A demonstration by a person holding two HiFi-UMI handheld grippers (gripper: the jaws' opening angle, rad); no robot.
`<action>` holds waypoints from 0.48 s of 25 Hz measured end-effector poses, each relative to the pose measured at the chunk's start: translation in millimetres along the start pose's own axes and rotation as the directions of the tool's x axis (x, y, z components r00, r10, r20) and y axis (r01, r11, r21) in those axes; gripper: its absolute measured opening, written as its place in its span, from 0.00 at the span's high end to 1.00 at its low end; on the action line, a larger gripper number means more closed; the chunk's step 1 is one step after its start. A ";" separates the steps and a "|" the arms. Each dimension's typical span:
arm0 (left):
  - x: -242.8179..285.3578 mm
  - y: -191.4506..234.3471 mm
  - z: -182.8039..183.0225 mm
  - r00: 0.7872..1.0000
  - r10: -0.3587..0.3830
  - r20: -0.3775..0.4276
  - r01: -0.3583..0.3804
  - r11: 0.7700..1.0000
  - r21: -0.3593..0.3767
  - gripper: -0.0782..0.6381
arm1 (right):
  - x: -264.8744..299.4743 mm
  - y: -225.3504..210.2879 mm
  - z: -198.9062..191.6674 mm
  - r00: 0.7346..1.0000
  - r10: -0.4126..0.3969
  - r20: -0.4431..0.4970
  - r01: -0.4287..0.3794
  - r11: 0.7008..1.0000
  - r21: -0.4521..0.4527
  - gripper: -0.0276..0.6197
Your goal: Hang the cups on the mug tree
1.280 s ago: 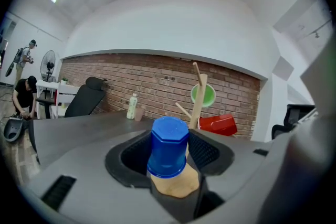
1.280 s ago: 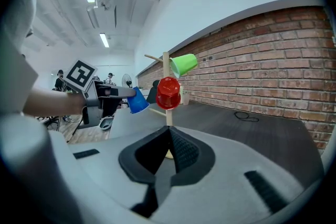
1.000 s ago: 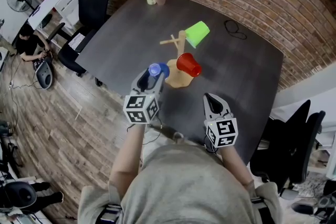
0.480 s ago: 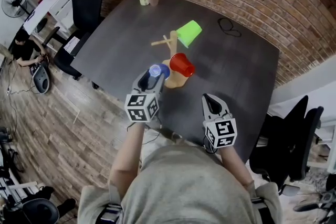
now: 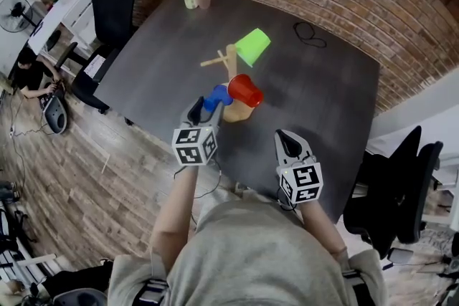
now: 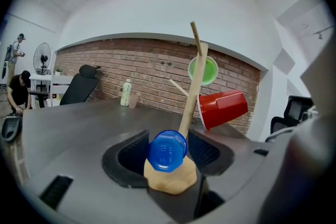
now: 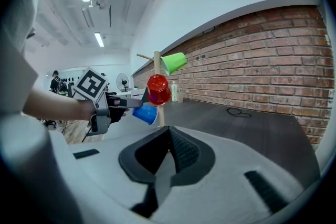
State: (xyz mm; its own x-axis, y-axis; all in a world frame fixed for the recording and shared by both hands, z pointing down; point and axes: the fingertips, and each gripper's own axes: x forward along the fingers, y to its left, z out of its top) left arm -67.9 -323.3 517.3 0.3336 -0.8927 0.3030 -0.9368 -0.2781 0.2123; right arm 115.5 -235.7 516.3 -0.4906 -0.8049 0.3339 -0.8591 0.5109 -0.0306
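- Since the earlier look, my left gripper point(image 5: 203, 109) has come down a little, and the blue cup point(image 6: 167, 151) now sits closer to the foot of the mug tree point(image 5: 231, 62).
- My right gripper point(image 5: 286, 141) is on my side of the mug tree and well apart from it. Its jaws are pressed together with nothing in them.
- My left gripper is the nearer one, just beside the foot of the tree. Its jaws are clamped on the blue cup.
- The blue cup lies tipped over. Its long way points from the gripper at the tree's post, and it is low, near the foot.
- The red cup point(image 5: 245, 91) already hangs low on the right side of the tree, near the blue cup.
- One bare peg point(image 5: 210, 61) sticks out on the left side of the post, higher than the blue cup. I think that is where the cup must go, so it needs to go up and a bit left.
- The green cup point(image 5: 252, 46) hangs at the top, on the far side of the tree.
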 end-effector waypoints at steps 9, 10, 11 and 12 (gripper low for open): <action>-5.9 0.6 0.2 1.000 -0.001 0.005 0.001 1.000 -0.003 0.58 | 1.3 8.2 -2.1 1.000 0.003 -0.001 -0.003 1.000 0.011 0.95; -8.5 0.1 1.0 1.000 -0.002 0.007 0.002 1.000 -0.003 0.58 | 0.4 10.2 -1.7 1.000 0.003 0.001 -0.003 1.000 0.012 0.95; -11.5 -0.8 1.9 1.000 -0.004 0.011 0.004 1.000 -0.003 0.58 | -0.9 12.1 -1.6 1.000 0.003 0.003 -0.003 1.000 0.012 0.95; -15.1 -2.1 2.7 1.000 -0.007 0.015 0.007 1.000 -0.002 0.58 | -2.6 14.1 -1.8 1.000 0.002 0.004 -0.002 1.000 0.011 0.95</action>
State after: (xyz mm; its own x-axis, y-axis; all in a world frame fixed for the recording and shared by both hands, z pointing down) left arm -71.3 -310.2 509.7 0.3386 -0.8960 0.2872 -0.9342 -0.2836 0.2165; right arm 104.9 -225.9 516.8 -0.4927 -0.8051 0.3301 -0.8597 0.5091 -0.0417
